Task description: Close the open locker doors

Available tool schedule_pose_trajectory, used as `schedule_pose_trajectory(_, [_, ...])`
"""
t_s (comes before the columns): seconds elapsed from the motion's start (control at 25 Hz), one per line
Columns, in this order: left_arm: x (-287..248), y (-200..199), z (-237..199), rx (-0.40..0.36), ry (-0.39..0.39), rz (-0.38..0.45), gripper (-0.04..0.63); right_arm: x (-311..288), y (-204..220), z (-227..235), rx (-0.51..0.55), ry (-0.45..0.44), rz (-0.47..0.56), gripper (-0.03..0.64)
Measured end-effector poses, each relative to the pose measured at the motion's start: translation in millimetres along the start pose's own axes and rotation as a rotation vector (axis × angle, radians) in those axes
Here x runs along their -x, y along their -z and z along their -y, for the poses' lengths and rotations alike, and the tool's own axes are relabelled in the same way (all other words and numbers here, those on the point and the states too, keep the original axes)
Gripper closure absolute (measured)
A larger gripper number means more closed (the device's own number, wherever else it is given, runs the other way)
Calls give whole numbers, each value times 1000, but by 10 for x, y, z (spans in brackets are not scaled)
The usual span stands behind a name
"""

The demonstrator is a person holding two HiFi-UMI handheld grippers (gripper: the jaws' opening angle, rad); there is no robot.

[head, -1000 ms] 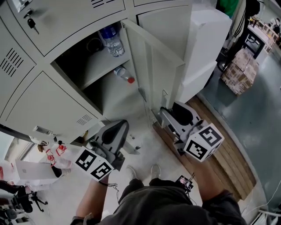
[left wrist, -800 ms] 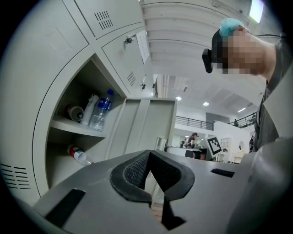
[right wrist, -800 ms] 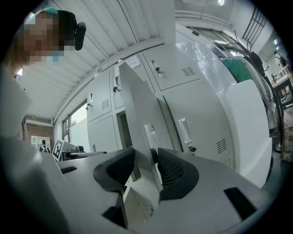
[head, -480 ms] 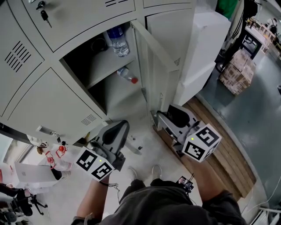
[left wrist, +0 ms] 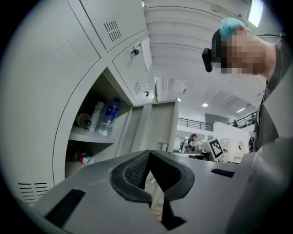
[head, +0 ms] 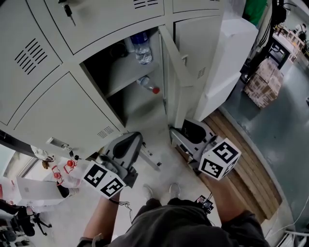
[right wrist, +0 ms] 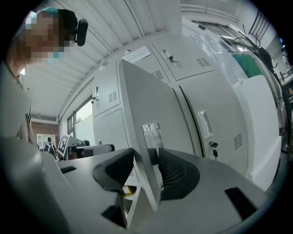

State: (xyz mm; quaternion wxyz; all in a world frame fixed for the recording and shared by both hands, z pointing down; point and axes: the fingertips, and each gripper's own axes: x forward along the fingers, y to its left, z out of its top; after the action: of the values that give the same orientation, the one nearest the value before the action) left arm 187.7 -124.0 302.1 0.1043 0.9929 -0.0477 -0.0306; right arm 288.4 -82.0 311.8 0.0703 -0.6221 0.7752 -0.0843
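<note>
**Right gripper** (head: 175,133) (right wrist: 145,157): the jaws were opening. The free edge of the open locker door (head: 173,72) (right wrist: 146,100) stood between them, and the pads were not clamped on it. The door's latch plate (right wrist: 151,129) sat just above the jaws.

**Open locker door**: it stood swung well out from the locker front, hinged at the right side of its compartment (head: 118,89).

**Left gripper** (head: 136,137) (left wrist: 149,153): the pads were together at the tips with nothing between them. It was held low and to the left of the door, apart from it.

**Compartment contents**: a water bottle (head: 142,47) (left wrist: 109,118) stood upright on the shelf (head: 126,72). A red-capped bottle (head: 147,85) (left wrist: 83,158) lay on its side below the shelf.

**Surroundings**: the neighbouring locker doors were closed, and a key (head: 70,11) hung in the upper one. A wooden pallet (head: 244,161) lay on the floor to the right.
</note>
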Motion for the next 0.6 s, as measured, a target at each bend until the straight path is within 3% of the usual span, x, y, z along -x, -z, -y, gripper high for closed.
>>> schedule_pose_trajectory(0.6, [290, -91, -314, 9, -21, 13, 588, -385, 54, -289, 10, -38, -26, 471])
